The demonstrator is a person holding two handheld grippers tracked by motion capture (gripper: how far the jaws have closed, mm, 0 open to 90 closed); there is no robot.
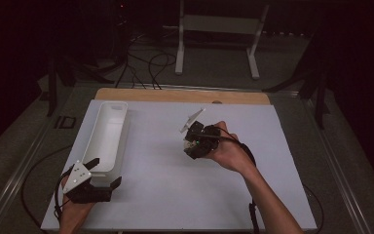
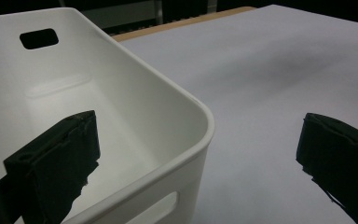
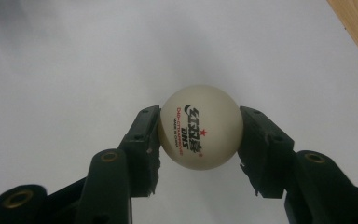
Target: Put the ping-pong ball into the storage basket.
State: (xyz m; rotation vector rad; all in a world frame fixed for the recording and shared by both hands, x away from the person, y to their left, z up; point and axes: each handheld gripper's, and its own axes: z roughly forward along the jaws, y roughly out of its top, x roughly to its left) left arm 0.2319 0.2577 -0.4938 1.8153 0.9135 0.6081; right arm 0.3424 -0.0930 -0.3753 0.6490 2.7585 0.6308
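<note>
The left gripper [image 1: 102, 176] rests low at the near corner of the white bin [image 1: 108, 131], fingers apart astride its rim. The right gripper [image 3: 199, 135], raised mid-surface, clamps a ping-pong ball [image 3: 199, 127].

Setting: a lab or recording studio, dim, with dark surroundings. Evidence: a work table [image 1: 292, 161] covered by a plain white sheet, a wooden board [image 1: 175, 95] showing at its far edge; black cables [image 1: 146, 68] looped over a grey carpeted floor [image 1: 224, 68]; a white metal stand [image 1: 219, 34] behind the table and dark tripod-like legs [image 1: 316, 83] at either side. Furnishings are sparse and technical, with nothing domestic among them.
</note>
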